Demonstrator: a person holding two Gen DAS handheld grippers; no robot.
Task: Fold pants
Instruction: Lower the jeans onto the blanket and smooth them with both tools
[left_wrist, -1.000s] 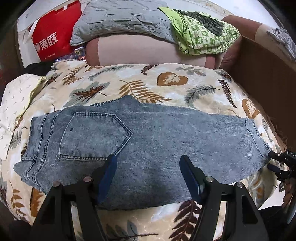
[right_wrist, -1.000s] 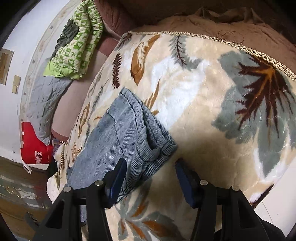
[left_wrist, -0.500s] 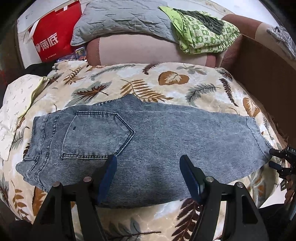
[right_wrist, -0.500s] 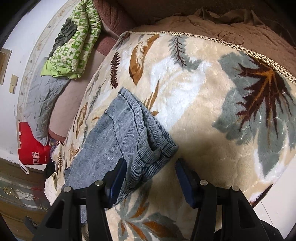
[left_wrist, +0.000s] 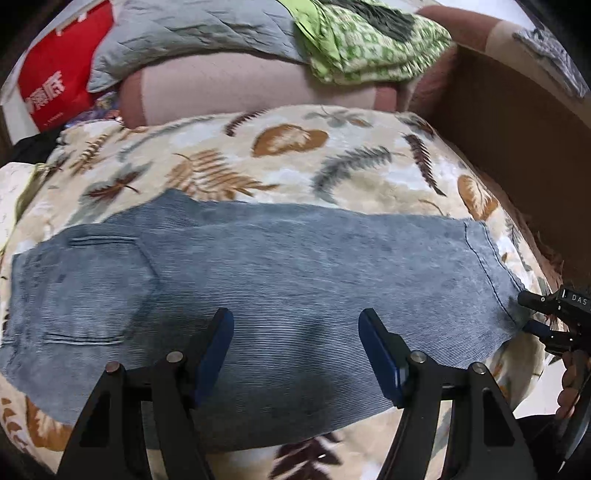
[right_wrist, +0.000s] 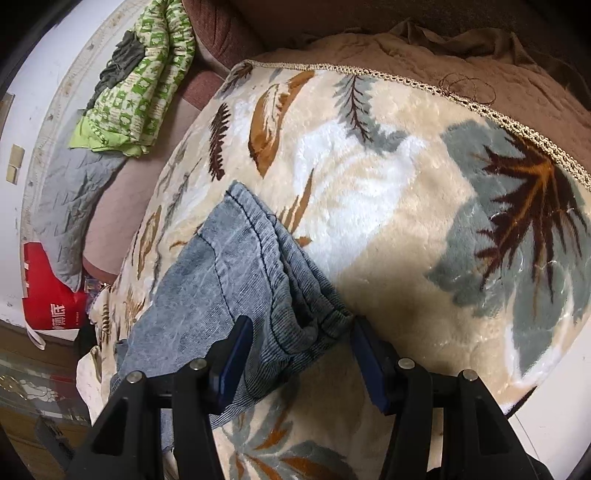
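I have 1 pair of pants (left_wrist: 295, 295) spread lengthwise on the leaf-print blanket (left_wrist: 295, 162) of the bed, already doubled leg over leg, running from left to right across and just ahead of my left gripper (left_wrist: 295, 354). That gripper hangs over the middle of the near edge with its jaws wide apart and nothing between them. My right gripper (right_wrist: 301, 354) is at the leg end, also spread open, with the stacked hems (right_wrist: 295, 280) lying in the gap between its 2 blue pads (right_wrist: 236, 354), not yet pinched; the right one sits just beside the corner of the cuff. From the left wrist view I can see that gripper's tips (left_wrist: 535, 314) at the far right, at the hem. The fabric looks like soft, faded denim with a fine rib: I judge it limp and fairly heavy, so it should drape and sag from any single hold rather than keep its shape, and it should not slip much on the plush blanket. The hem is thick, with 2 layers at least, so I would take hold there with the right and at the waistband or mid-length edge with the left. Behind, well beyond the pants, lie 1 grey cushion (left_wrist: 192, 33), 1 green patterned cloth (left_wrist: 369, 40) and 1 red bag (left_wrist: 55, 85).
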